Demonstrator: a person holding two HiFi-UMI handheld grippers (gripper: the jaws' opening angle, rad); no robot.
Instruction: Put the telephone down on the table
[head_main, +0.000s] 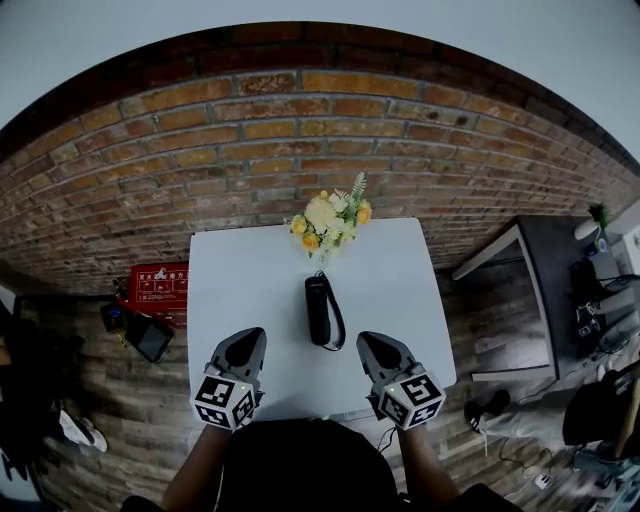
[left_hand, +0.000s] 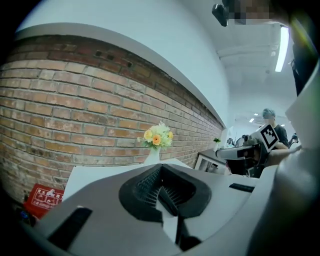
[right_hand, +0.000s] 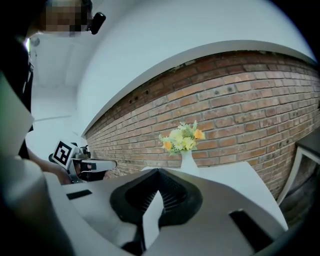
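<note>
A black telephone handset (head_main: 320, 310) lies flat on the white table (head_main: 240, 270), lengthwise toward the wall, with its cord looped along its right side. My left gripper (head_main: 247, 338) rests near the table's front edge, left of the handset and apart from it. Its jaws are shut with nothing between them (left_hand: 162, 192). To the handset's right, my right gripper (head_main: 372, 342) is also shut and empty (right_hand: 156, 197). Neither gripper view shows the handset.
A white vase of yellow flowers (head_main: 328, 220) stands at the table's far edge against the brick wall (head_main: 300, 130). A red box (head_main: 158, 285) and a black object (head_main: 150, 338) sit on the floor at left. A dark desk (head_main: 560, 270) stands at right.
</note>
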